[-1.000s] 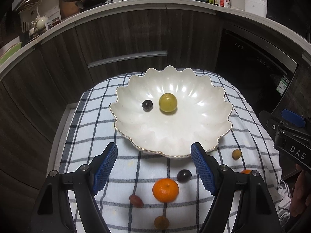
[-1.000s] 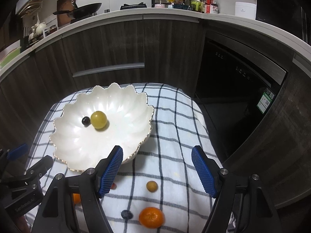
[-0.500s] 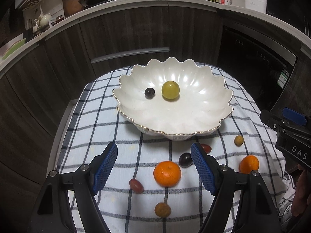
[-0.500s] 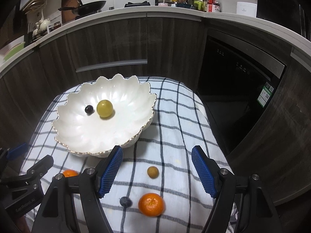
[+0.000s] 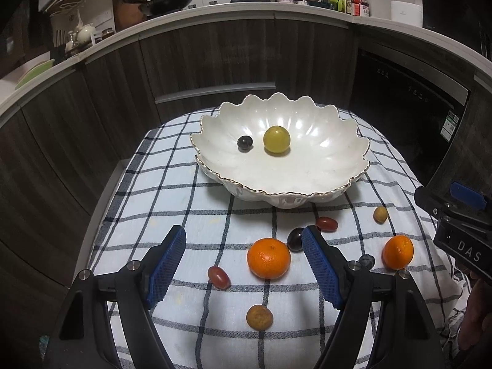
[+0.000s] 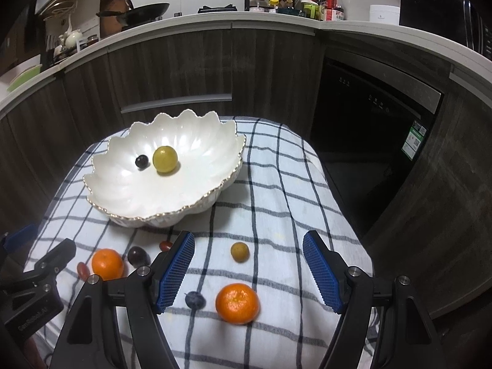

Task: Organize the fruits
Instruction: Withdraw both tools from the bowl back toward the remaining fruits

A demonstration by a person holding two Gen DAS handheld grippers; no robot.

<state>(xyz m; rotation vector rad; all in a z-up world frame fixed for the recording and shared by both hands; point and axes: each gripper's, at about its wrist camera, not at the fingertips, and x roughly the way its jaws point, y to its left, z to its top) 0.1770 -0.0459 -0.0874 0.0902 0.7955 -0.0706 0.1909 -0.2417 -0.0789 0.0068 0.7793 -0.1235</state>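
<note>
A white scalloped bowl (image 5: 326,181) (image 6: 123,190) sits on a checked cloth and holds a yellow-green fruit (image 5: 276,139) (image 6: 165,159) and a small dark berry (image 5: 245,142). Loose fruit lies on the cloth in front of it: two mandarins (image 5: 268,258) (image 5: 398,251) (image 6: 237,303), a dark plum (image 5: 294,239), red grape tomatoes (image 5: 219,276), small brown fruits (image 5: 259,317) (image 6: 240,251) and a blueberry (image 6: 195,299). My left gripper (image 5: 244,266) is open and empty above the near mandarin. My right gripper (image 6: 247,272) is open and empty above the right-hand fruit.
The checked cloth (image 5: 172,190) covers a small table that drops off at left, right and far edges. Dark cabinets (image 5: 215,61) and a dishwasher front (image 6: 378,123) stand behind. A counter above holds a wok (image 5: 167,1) and bottles.
Both grippers have drawn back and up from the bowl, so the loose fruit in front of it has come into view. Both stay open and empty.
</note>
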